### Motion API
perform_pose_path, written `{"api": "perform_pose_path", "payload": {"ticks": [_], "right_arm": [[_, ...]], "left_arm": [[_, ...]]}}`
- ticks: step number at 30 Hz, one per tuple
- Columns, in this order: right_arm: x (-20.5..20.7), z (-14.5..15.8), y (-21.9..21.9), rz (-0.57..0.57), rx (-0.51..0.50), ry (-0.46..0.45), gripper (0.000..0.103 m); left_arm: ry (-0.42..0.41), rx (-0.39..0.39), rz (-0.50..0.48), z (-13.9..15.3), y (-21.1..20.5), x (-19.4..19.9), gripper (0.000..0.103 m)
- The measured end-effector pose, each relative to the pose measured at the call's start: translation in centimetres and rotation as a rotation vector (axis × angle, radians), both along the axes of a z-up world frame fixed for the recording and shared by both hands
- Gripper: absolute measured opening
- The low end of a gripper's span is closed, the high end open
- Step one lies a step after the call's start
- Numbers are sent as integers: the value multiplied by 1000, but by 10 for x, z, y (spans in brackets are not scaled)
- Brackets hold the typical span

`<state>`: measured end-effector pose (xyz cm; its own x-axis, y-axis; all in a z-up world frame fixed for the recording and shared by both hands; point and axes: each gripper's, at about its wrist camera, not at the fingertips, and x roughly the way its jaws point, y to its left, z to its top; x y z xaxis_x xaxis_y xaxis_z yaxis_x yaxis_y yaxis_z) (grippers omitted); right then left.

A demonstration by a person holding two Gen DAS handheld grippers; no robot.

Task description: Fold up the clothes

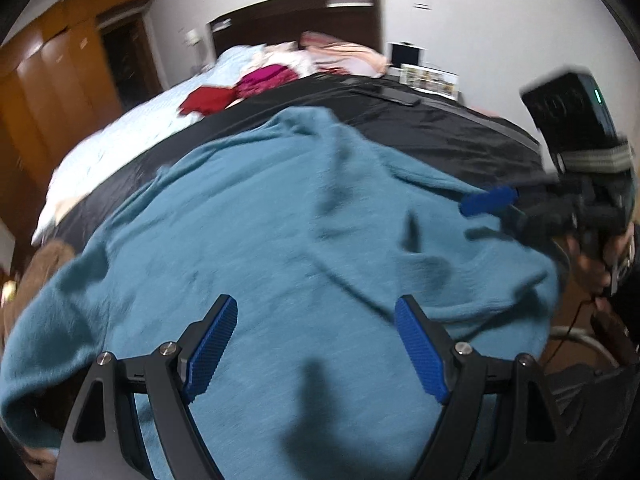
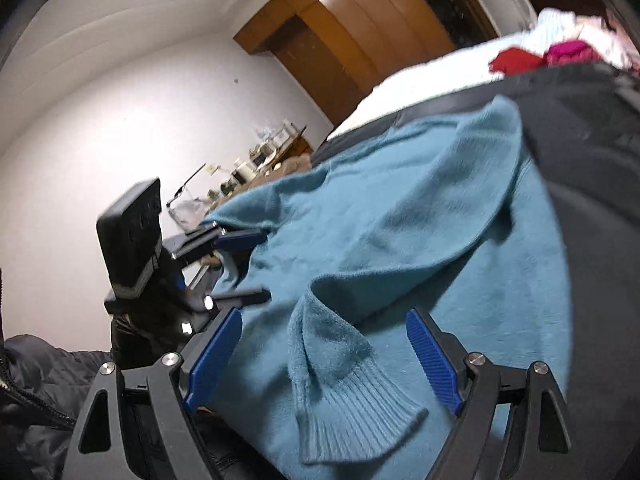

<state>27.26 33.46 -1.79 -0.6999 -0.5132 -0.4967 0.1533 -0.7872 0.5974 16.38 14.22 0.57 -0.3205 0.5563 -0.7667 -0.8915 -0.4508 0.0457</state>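
Nearest in the right wrist view, the ribbed cuff (image 2: 352, 412) of the teal sweater (image 2: 400, 220) is seen lying between the spread fingers of the right gripper (image 2: 324, 356), which is held wide and grips nothing — the sleeve's long axis runs up and away from the jaws toward the sweater body. The left gripper (image 1: 316, 346) is likewise held wide above the sweater's near hem, so the cuff is judged closer to the right hand. Beyond, the sweater is spread on a black sheet (image 1: 440, 128) over the bed (image 1: 132, 128) — red and pink garments (image 1: 240, 88) are left farther back.
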Motion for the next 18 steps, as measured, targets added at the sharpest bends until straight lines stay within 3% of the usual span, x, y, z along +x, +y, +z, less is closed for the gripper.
{"api": "perform_pose_path", "payload": {"ticks": [6,13,18], "right_arm": [[-23,-22,-27,105,-1,-107,86],[-38,-6,-66,288,-126,-49,87],[-57,-5,-99,351,-154,-73,87]], "left_arm": [[-77,31,123,-6,-28,-36,84],[-114,67,178,-13,-45,-57,84],[-137,83,198,-16,-58,-62,84]]}}
